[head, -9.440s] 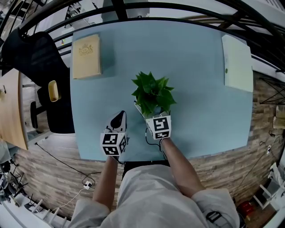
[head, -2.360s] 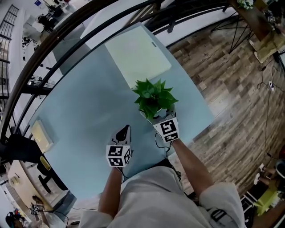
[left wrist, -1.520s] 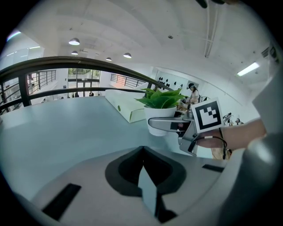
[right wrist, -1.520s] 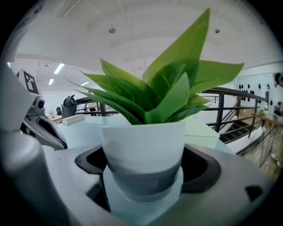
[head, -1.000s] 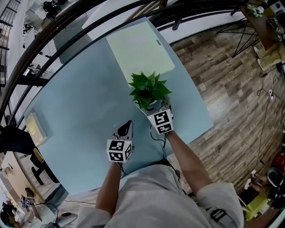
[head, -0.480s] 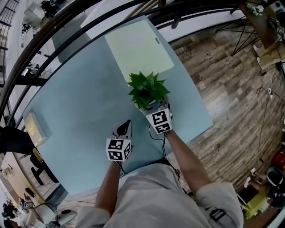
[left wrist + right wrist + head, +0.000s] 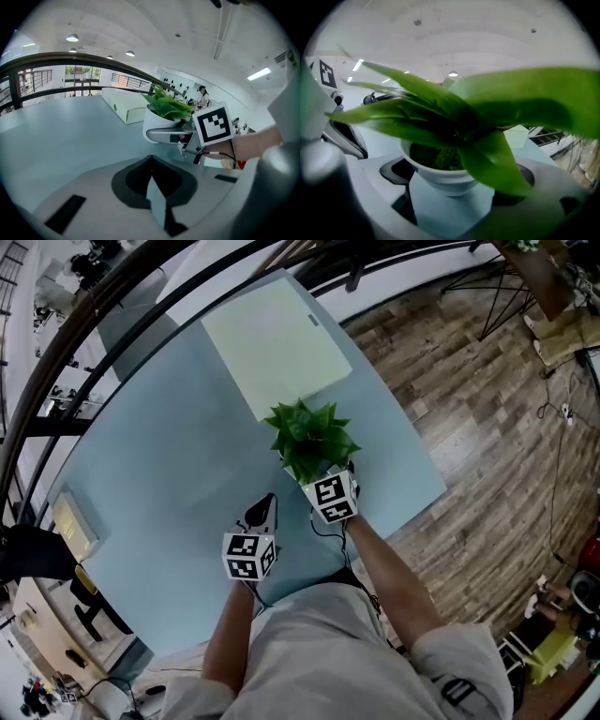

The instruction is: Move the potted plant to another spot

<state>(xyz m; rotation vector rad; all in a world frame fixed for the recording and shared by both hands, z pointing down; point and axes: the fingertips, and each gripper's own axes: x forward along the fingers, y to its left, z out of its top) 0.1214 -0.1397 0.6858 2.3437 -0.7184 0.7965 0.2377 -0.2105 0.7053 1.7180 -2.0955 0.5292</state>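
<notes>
Between the right gripper's (image 7: 322, 474) jaws, head view: potted plant (image 7: 309, 435) is gripped at the pot, leaves spreading fwd over the jaws; vs approx. 9 s ago it's no longer mid-table but well over toward one end of the table (image 7: 169, 465); in the last sec it has crept closer to the pale green box (image 7: 272, 338) just ahead of the gripper, leaves now overlapping the box's near edge in this view; left gripper (image 7: 262, 512) keeps station just to the right gripper's left, same offset as before.

Left gripper view: left gripper (image 7: 152, 187) has jaws pressed together w/ nothing between; ahead & to its right, potted plant (image 7: 159, 124) w/ one right-gripper finger across the pot's side, marker cube (image 7: 214, 124) behind; box just beyond; can't tell if the pot base touches the table.

Right gripper view: right gripper (image 7: 452, 190) is closed onto the white pot, one jaw each side; leaves fill most of the frame; left gripper (image 7: 347, 138) off to the left.

Judgement: carry leg prob. nearly done; this spot clearly differs from the start pos.; what's left is set-down & release, minding the box and the table edge close by.
</notes>
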